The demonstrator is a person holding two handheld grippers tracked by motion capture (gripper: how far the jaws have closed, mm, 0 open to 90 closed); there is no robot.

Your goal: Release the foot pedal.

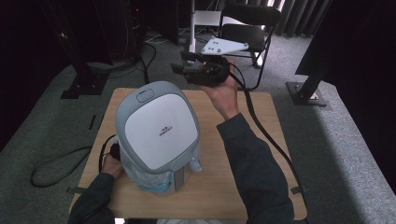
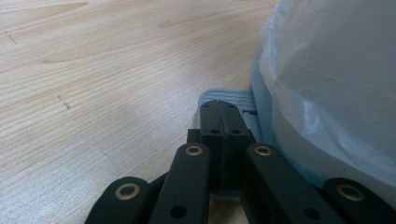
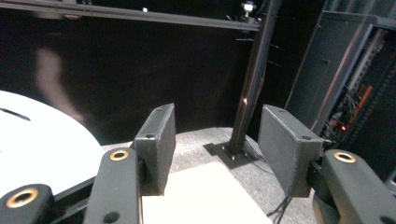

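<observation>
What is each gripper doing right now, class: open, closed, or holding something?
Left gripper: closed, low on the table beside the bin's plastic liner, holding nothing visible.
Right gripper: open, empty, raised.

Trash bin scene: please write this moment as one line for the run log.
scene: lidded trash bin with plastic liner on wooden table | left gripper: shut, low beside bin base | right gripper: open, raised, holding nothing

- One bin [image 1: 158, 133] is counted, lined with one bag [image 2: 336, 84].
- One table [image 1: 261, 140] is seen.
- Two grippers are counted: left [image 2: 218, 112], right [image 3: 215, 149].
- One chair [image 1: 247, 28] is seen behind.
</observation>
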